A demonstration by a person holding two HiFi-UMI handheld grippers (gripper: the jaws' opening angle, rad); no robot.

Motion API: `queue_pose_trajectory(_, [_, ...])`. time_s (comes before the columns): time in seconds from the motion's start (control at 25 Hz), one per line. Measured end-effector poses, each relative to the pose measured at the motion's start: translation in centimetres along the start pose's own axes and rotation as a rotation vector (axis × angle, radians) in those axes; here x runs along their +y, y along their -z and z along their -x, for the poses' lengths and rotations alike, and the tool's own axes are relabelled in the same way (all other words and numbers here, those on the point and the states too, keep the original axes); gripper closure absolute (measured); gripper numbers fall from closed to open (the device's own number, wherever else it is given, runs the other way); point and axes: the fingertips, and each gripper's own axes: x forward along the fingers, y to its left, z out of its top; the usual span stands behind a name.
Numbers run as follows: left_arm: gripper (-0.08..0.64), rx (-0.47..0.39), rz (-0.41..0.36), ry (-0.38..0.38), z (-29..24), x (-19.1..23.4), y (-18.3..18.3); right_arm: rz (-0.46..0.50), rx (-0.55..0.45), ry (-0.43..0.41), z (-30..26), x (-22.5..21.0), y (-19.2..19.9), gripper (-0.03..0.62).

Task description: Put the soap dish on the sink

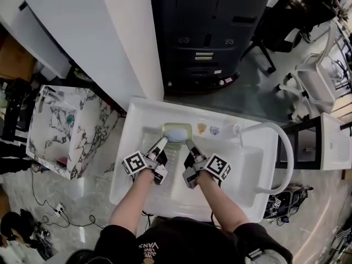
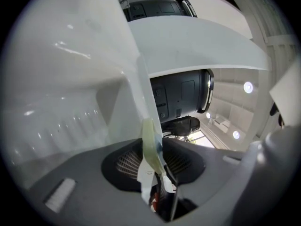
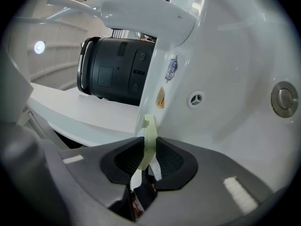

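The soap dish (image 1: 186,127), pale green with a blue soap bar (image 1: 176,134) in it, is at the back ledge of the white sink (image 1: 127,164), just left of two stickers (image 1: 208,129). You cannot tell whether it rests on the ledge. The wide basin (image 1: 242,169) lies under your wrists. The white faucet (image 1: 281,147) arches well off to the right, and a dark cabinet (image 1: 209,32) stands behind the sink. Your left gripper (image 1: 163,141) is clamped on the dish's left edge and your right gripper (image 1: 188,143) on its right edge. Your forearms reach forward side by side, with the jaws angled inward.
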Motion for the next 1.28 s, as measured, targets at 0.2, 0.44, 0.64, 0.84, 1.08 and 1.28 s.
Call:
queue_pose_trajectory(0.2, [0.397,-0.005,-0.018,-0.002,-0.7,0.3,-0.6,-0.01,-0.008,0.005,-0.5,-0.3,-0.2,0.52])
queue_pose_trajectory(0.44, [0.397,-0.02,-0.004,-0.024,-1.3,0.6,-1.1,-0.016,-0.01,0.011,-1.0,-0.5,-0.4,0.52])
queue_pose_trajectory(0.64, [0.397,-0.037,-0.012,-0.033,-1.8,0.4,-1.6,-0.018,-0.018,0.002,-1.3,-0.2,-0.8,0.52])
queue_pose_trajectory(0.84, [0.397,-0.039,-0.013,-0.033,-2.0,0.5,-1.8,-0.033,-0.026,-0.007,-1.4,-0.1,-0.8,0.518])
queue_pose_trajectory(1.08, [0.397,-0.044,-0.015,-0.035,-2.0,0.6,-1.8,-0.005,-0.04,-0.008,-0.8,0.2,-1.3,0.477])
queue_pose_trajectory(1.28, [0.387,-0.047,-0.022,-0.028,-2.0,0.3,-1.7,-0.009,-0.059,-0.013,0.1,0.1,-1.7,0.477])
